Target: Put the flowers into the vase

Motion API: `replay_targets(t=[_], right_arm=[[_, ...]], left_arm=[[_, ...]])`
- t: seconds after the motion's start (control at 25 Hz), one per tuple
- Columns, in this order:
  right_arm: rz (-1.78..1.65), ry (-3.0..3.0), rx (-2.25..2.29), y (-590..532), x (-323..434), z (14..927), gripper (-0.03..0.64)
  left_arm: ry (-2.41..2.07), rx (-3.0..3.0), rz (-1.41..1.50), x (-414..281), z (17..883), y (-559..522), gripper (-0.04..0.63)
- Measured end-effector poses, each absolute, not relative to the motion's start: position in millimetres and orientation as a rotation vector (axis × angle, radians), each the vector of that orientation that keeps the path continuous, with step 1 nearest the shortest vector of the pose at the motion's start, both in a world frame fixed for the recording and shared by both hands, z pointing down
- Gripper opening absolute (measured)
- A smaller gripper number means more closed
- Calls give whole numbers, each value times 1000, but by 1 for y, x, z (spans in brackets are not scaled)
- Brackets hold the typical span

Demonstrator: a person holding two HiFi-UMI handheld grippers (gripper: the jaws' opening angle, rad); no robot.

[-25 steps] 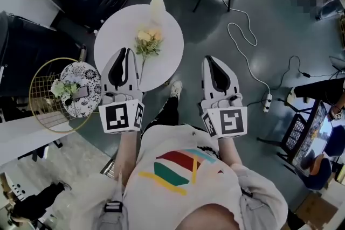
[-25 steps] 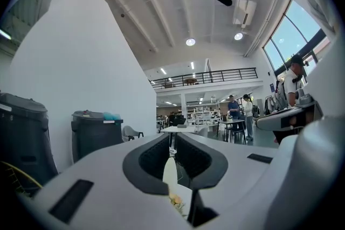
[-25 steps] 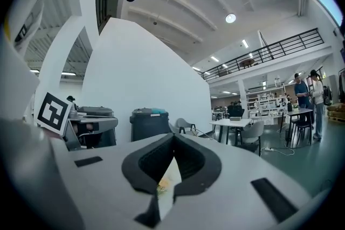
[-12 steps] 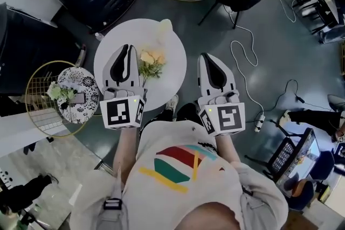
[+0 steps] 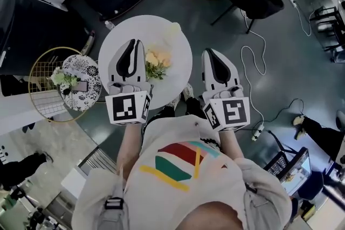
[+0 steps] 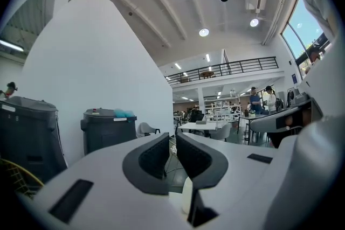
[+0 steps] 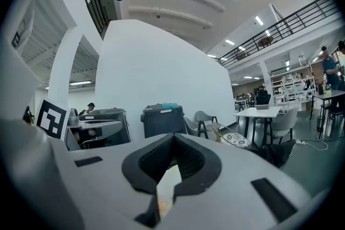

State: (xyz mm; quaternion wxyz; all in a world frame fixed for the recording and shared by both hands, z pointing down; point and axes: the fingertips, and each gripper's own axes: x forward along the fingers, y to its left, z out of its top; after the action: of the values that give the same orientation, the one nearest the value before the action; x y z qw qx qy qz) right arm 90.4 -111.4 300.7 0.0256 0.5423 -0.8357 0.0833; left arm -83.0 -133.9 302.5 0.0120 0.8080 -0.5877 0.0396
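Nearer the table (image 5: pixel 144 27), left gripper (image 5: pixel 131 43) and right gripper (image 5: pixel 211 53) stay closed, empty; flowers (image 5: pixel 157 61) lie ungrasped at 3 o'clock

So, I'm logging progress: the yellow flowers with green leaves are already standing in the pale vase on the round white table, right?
Not quite. The yellow flowers with green leaves are not in the pale vase yet; they lie loose on the round white table, where the vase also is. The head view shows it.
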Motion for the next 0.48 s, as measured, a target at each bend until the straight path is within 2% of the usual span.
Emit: replay_targets(t=[0.36,0.48], right_arm=[[325,-2604,1574,-136,86,318,9],[345,-2600,1562,-139,85,325,9]], left_arm=[[-1860,2439,163,-82,323,-145,54],[-1797,2431,177,-78,337,-154,263]])
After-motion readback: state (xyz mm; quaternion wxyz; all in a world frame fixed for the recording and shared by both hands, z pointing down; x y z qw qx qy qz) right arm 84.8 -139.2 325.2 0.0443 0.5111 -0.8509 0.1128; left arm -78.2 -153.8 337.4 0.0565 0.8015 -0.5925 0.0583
